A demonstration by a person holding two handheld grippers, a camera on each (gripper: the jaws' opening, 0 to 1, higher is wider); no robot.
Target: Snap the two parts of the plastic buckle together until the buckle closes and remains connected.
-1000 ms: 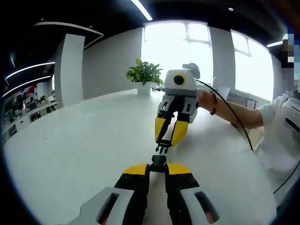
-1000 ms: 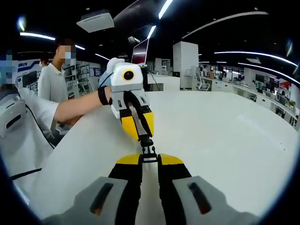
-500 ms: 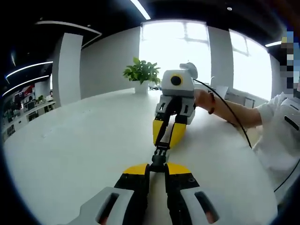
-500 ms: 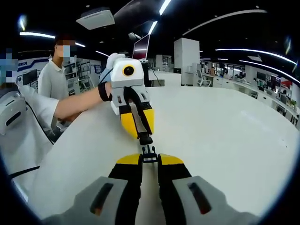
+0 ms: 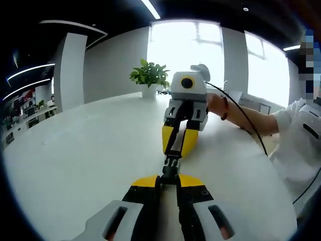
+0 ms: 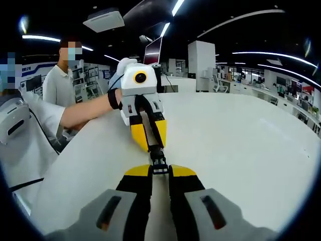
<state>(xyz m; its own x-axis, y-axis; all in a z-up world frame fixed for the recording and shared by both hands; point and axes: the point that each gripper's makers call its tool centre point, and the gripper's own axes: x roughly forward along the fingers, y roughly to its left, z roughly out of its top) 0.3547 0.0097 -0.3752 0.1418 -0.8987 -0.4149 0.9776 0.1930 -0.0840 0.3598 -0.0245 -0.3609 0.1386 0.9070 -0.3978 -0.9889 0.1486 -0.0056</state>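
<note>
The black plastic buckle hangs over the white table (image 5: 75, 150) between my two grippers. My left gripper (image 5: 169, 179) is shut on the socket half (image 5: 169, 172). Facing it, my right gripper (image 5: 175, 153) is shut on the pronged half (image 5: 172, 161). The two halves touch end to end, and no gap shows between them. In the right gripper view, my right gripper (image 6: 160, 171) holds the pronged half (image 6: 159, 164) at the bottom. There it meets the socket half (image 6: 156, 150), which my left gripper (image 6: 153, 146) holds.
A potted plant (image 5: 149, 76) stands at the table's far edge, in front of bright windows. The person's arm (image 5: 251, 120) and a black cable (image 5: 248, 125) reach in from the right. Another person (image 6: 56, 85) stands beyond the table edge. Open white tabletop (image 6: 241, 145) lies on both sides.
The two grippers have come closer together. The gap between the buckle halves has closed and the prongs have gone into the socket.
</note>
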